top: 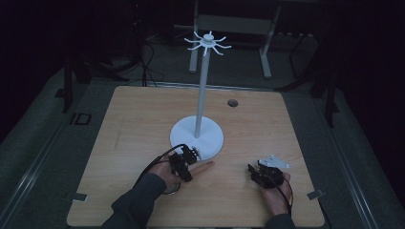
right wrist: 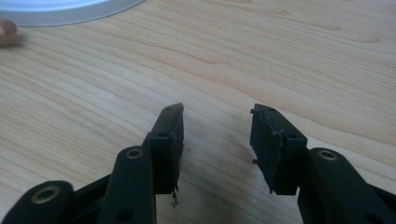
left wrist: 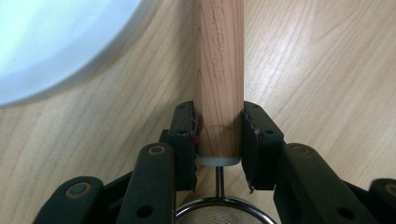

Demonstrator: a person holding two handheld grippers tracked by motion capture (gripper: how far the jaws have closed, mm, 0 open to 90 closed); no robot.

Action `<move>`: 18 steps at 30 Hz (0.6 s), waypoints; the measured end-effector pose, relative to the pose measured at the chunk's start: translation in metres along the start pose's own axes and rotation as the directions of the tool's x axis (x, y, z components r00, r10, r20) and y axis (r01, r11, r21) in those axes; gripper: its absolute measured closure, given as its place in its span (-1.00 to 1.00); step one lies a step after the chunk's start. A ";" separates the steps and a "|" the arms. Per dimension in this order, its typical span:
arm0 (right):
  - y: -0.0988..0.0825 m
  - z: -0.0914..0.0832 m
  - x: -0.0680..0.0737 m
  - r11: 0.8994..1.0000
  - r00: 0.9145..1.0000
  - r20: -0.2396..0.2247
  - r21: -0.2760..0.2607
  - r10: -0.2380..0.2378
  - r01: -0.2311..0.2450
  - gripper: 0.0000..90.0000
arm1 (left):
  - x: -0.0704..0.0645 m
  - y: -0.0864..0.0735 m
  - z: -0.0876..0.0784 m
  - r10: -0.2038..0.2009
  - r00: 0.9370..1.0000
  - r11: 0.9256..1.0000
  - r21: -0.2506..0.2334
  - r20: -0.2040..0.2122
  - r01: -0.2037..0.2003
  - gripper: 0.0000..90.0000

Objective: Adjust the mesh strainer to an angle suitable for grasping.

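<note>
On the left of the high view, the left tongs (top: 189, 155) lie low on the tabletop (top: 133, 124), with the forearm coming in from the bottom edge and the hand resting behind them. They are clenched on the wooden handle (left wrist: 219, 79) of a small strainer: in the left gripper view the 2 jaws press on either side of the handle close to its grey end cap, and the metal mesh rim (left wrist: 222, 212) sits just behind the jaws, toward the hand. The handle's long axis runs straight out from the tongs, flat on the tabletop, and its free end (top: 206, 165) points to the right in the high view, toward the other hand. Just beyond the left tongs stands the white stand (top: 197, 135) with its round base, tall post and ring of hooks at the top; the base edge is just beside the grip. Further right, the right tongs (top: 254, 171) rest on the tabletop, well apart from the handle, released with nothing between the jaws. The left hand is plainly the nearer; lifting the strainer toward the hooks looks like the likely next move.
</note>
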State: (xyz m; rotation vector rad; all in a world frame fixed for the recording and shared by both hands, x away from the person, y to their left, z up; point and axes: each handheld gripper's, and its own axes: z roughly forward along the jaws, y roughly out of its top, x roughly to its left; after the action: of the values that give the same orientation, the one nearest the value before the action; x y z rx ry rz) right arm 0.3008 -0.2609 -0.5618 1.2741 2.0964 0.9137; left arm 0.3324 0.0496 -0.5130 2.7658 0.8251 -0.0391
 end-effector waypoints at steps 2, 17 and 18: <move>0.000 0.000 0.000 1.000 1.000 0.001 0.000 -0.002 0.002 0.20 | 0.000 -0.001 -0.005 -0.005 1.000 1.000 -0.026 -0.002 0.005 0.53; 0.000 0.000 0.000 1.000 1.000 0.002 -0.001 0.001 -0.001 0.20 | 0.002 -0.010 -0.039 -0.071 0.997 0.977 -0.204 -0.037 0.062 0.53; 0.000 0.000 0.000 1.000 1.000 0.002 -0.001 0.001 -0.001 0.20 | 0.002 -0.011 -0.041 -0.082 0.996 0.972 -0.222 -0.041 0.071 0.53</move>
State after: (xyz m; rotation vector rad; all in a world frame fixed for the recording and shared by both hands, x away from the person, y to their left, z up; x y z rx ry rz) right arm 0.3008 -0.2609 -0.5618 1.2756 2.0931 0.9136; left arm 0.3267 0.0698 -0.4762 2.5360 0.8901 0.1018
